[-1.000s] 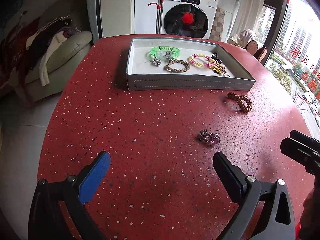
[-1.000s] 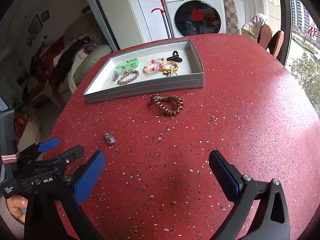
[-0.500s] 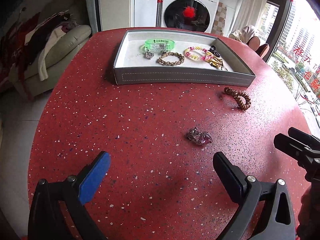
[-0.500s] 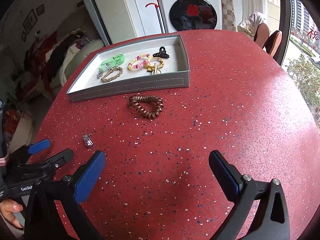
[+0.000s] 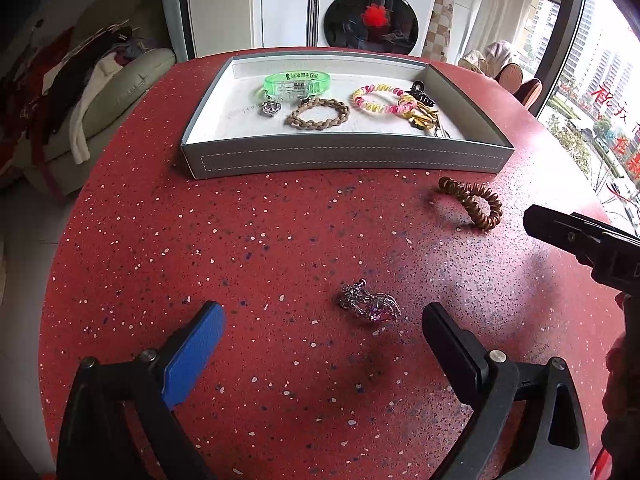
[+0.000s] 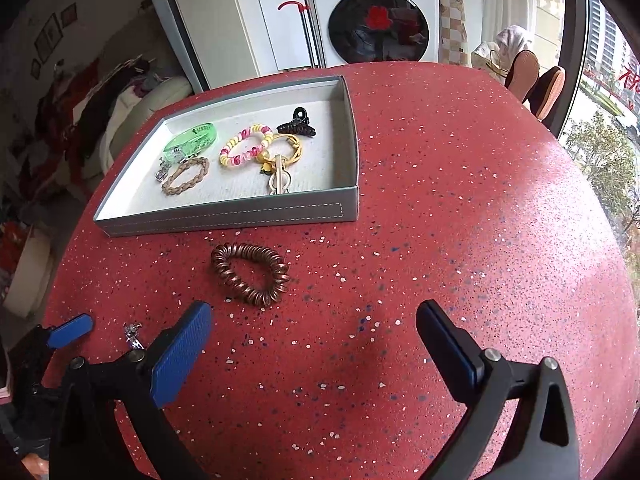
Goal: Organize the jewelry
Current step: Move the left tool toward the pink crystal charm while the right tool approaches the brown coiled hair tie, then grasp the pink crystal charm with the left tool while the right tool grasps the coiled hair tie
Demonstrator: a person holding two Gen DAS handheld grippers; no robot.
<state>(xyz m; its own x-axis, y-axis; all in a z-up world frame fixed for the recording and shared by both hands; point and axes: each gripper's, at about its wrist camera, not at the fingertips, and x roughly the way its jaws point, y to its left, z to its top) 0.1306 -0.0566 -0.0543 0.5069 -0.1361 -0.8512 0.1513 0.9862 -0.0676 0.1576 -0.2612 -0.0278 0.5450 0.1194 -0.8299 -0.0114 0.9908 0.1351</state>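
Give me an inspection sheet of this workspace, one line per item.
Surface: red speckled table, round-edged.
Job's things: grey tray holds green bracelet, braided bracelet, pink-yellow coil tie, black claw clip, gold keyring, small silver charm. Outside the tray: brown coil tie, sparkly brooch.
Clutter: nothing seen.
Grippers: left gripper open, brooch just ahead of its fingertips; right gripper open, brown coil tie just ahead.
Cables: nothing seen.
Surroundings: washing machine, sofa with clothes, window.
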